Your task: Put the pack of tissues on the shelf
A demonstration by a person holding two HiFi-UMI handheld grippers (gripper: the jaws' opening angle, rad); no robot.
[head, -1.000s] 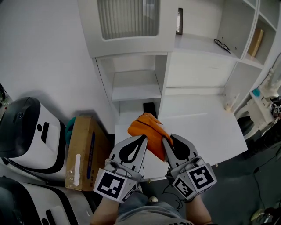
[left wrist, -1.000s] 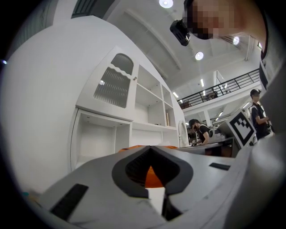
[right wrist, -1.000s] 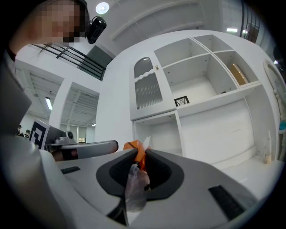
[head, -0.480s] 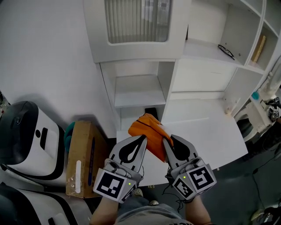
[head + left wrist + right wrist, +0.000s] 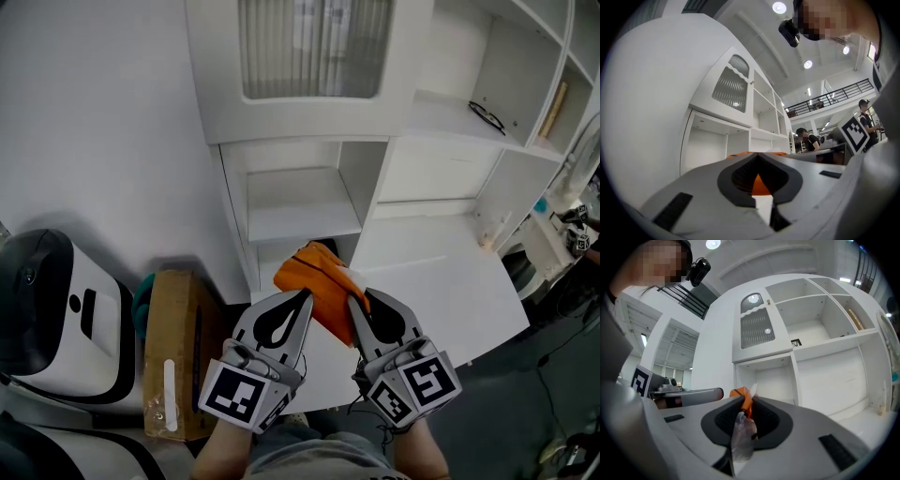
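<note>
White shelving unit (image 5: 375, 178) fills the head view's upper half.
- Ribbed cabinet door (image 5: 314, 47), top centre; open compartment (image 5: 300, 202) directly below it.
- White desk surface (image 5: 441, 272), centre right.
- Spectacles (image 5: 487, 115) on a shelf, upper right.
- Cardboard box (image 5: 178, 352) on the floor, lower left, beside a white-and-black machine (image 5: 52, 305).
- Pack of tissues (image 5: 317, 281), orange, centre frame. It is held in the air over the desk's near edge, below the open compartment and not on any shelf.
- Left gripper (image 5: 298, 302) at the pack's left side, right gripper (image 5: 361, 305) at its right side. Both touch it.

Left gripper view:
- Left gripper (image 5: 757, 158), jaws brought together on an orange part of the pack of tissues (image 5: 760, 184), which shows in the pad opening.
- Shelving unit (image 5: 740, 126) behind.
- Two people in the far right background.

Right gripper view:
- Right gripper (image 5: 747, 404), jaws clamped on the pack's clear wrapper, with the orange pack of tissues (image 5: 739, 393) showing past the tips.
- Ribbed cabinet door (image 5: 757, 326), upper centre.
- Left gripper (image 5: 689, 397), at left.
</note>
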